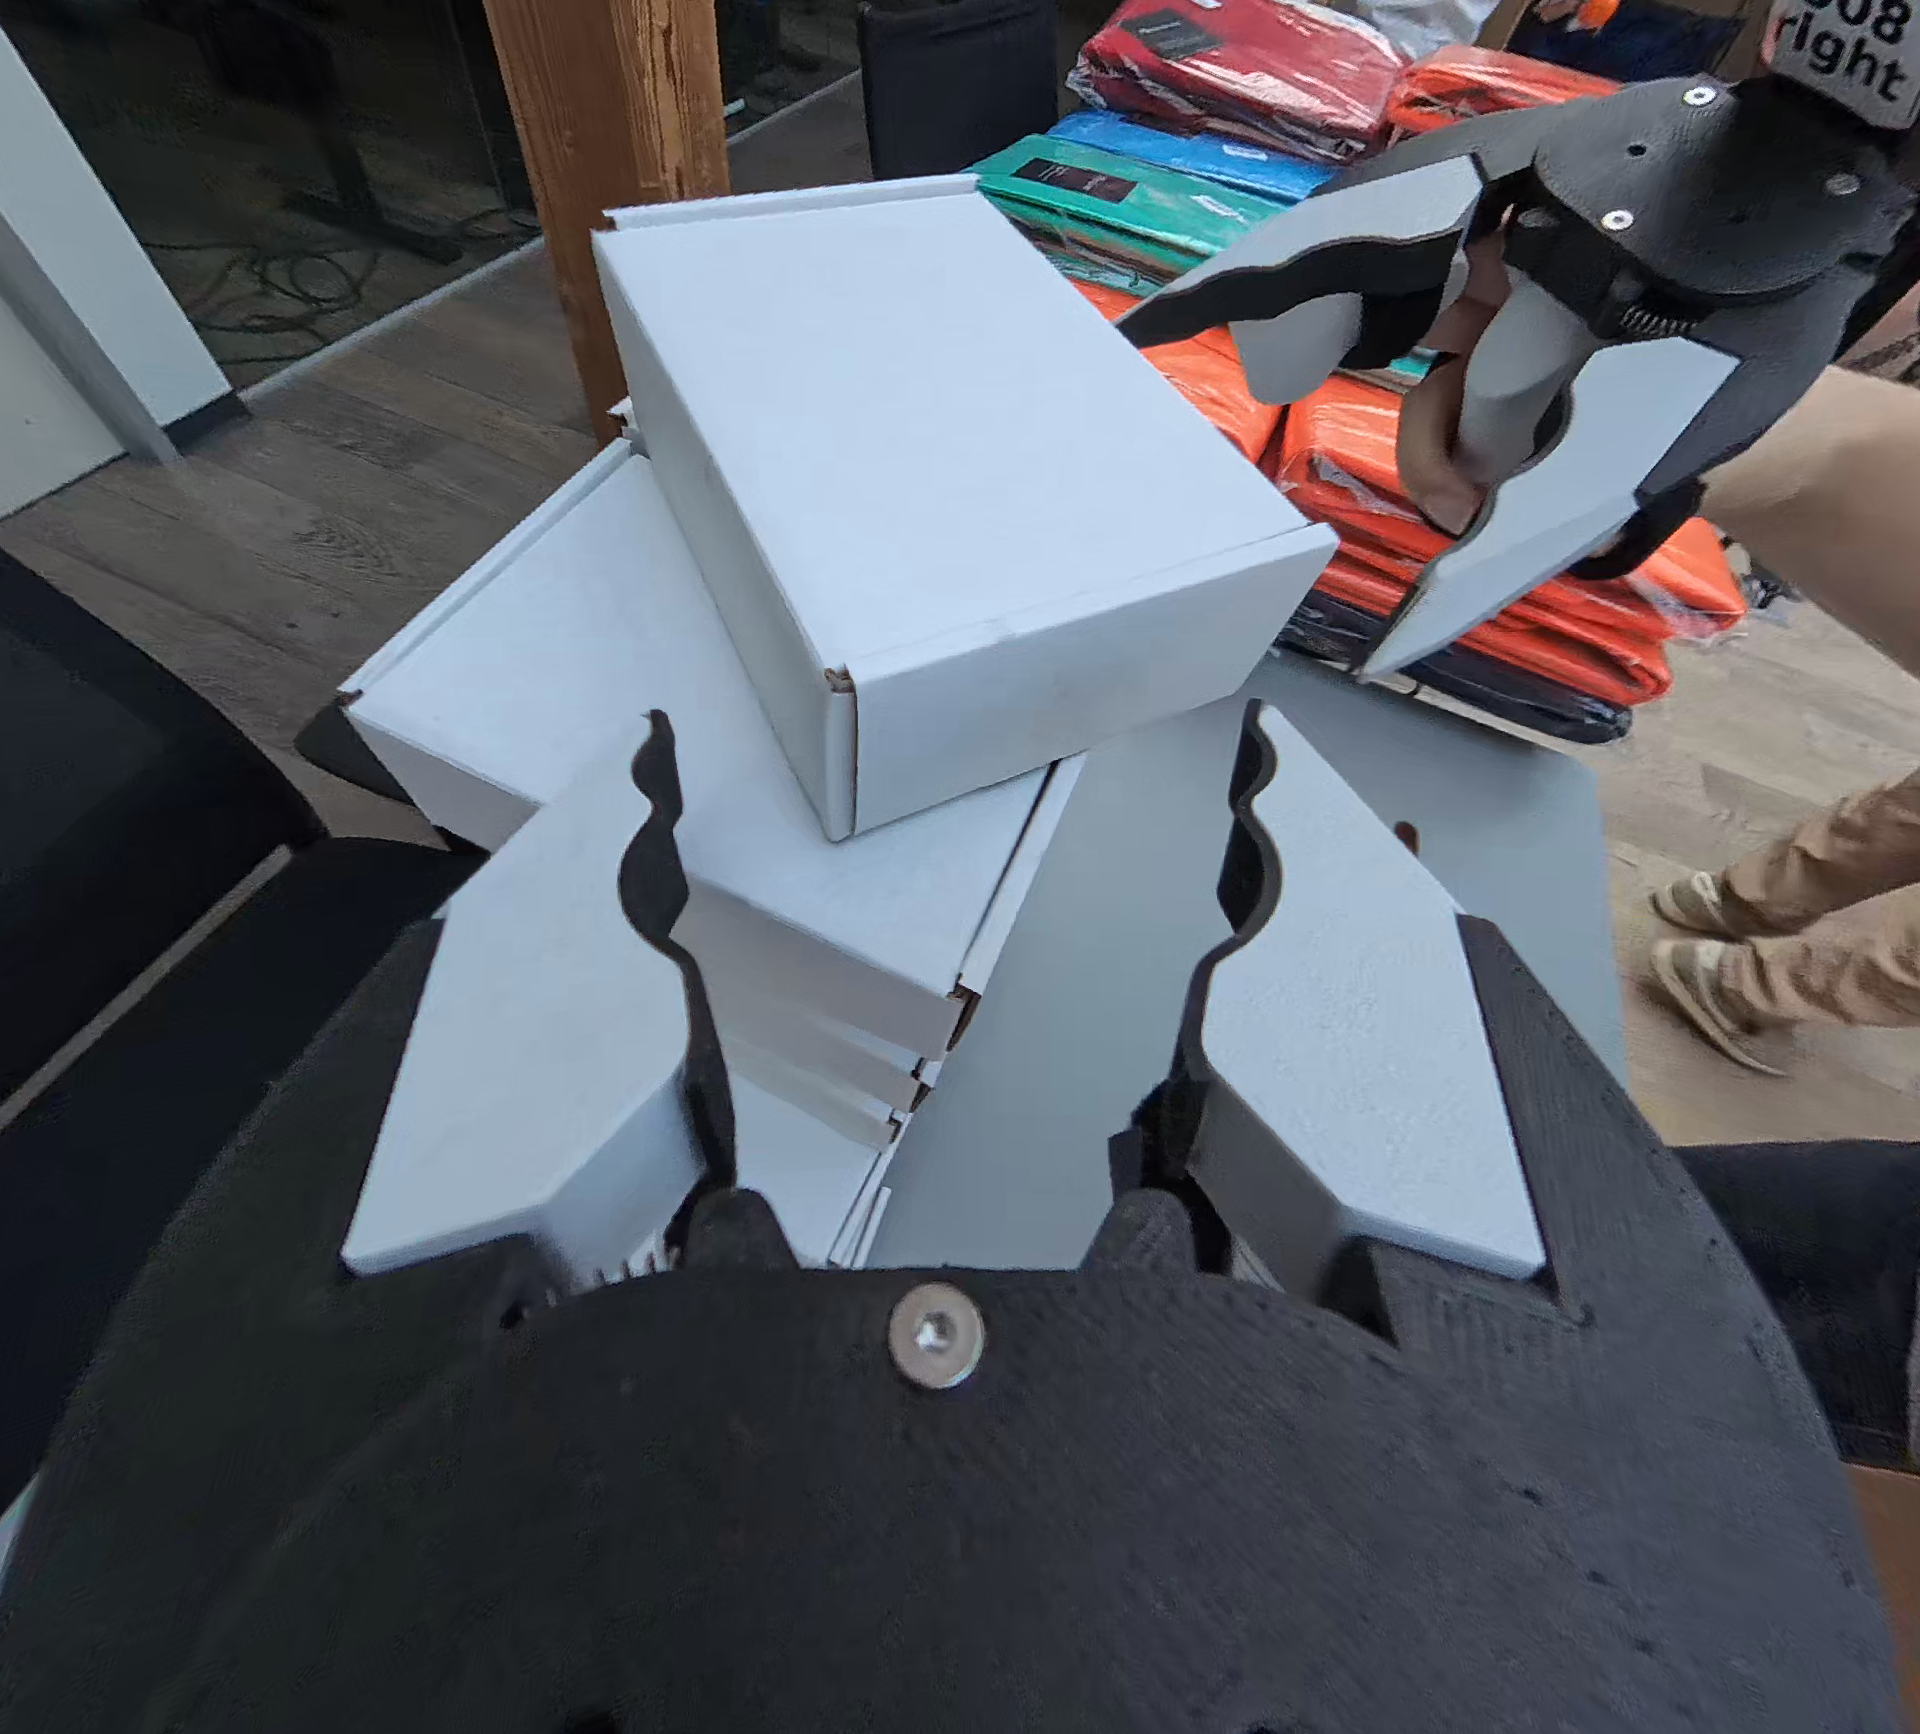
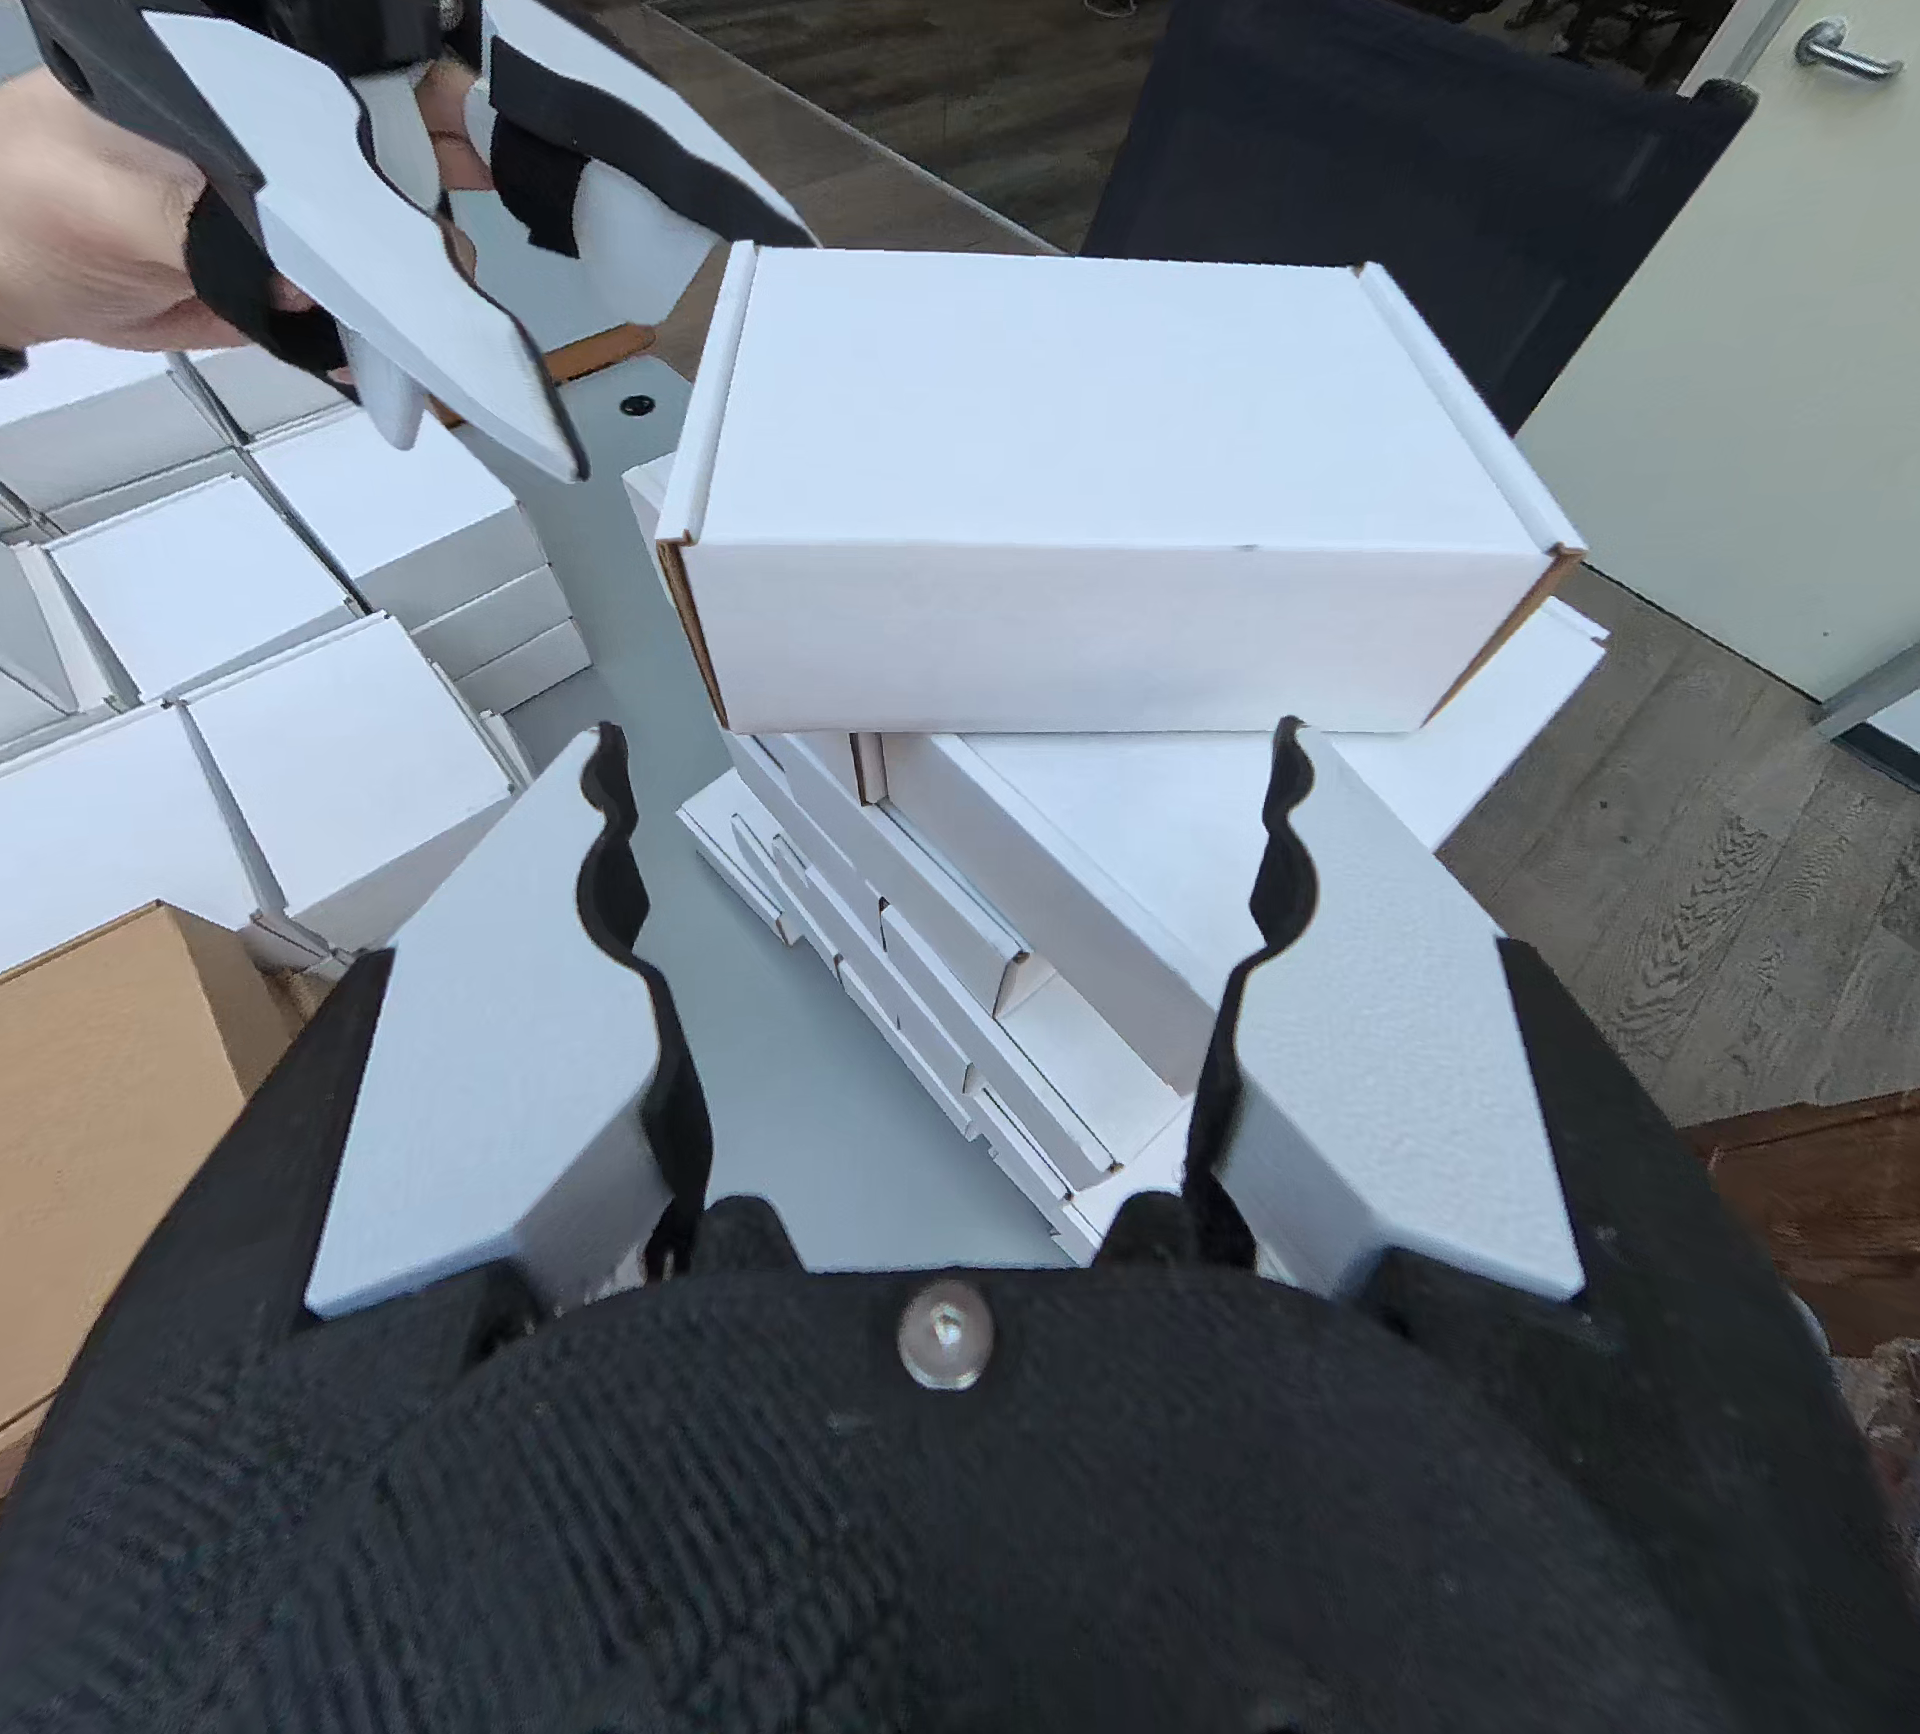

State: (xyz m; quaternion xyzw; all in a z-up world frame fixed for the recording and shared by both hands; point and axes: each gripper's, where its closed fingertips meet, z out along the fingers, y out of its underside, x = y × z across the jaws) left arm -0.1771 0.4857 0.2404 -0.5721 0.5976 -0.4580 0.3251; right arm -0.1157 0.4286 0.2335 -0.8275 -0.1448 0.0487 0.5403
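The white box (image 1: 935, 479) is shut, so what is inside cannot be seen. It sits on a pile of flat white cardboard (image 2: 1039, 978) on the grey tabletop (image 2: 623, 645), just ahead of both claws. The left claw (image 1: 951, 749) is wide open and holds nothing. The right claw (image 2: 945, 749) is wide open and empty too. More shut white boxes (image 2: 312, 728) sit left of the right claw.

Both wrist cameras look steeply down, close, along their own fingers from different sides, sharing the closed white box (image 1: 935, 479) (image 2: 1101, 489) on the flat stack.
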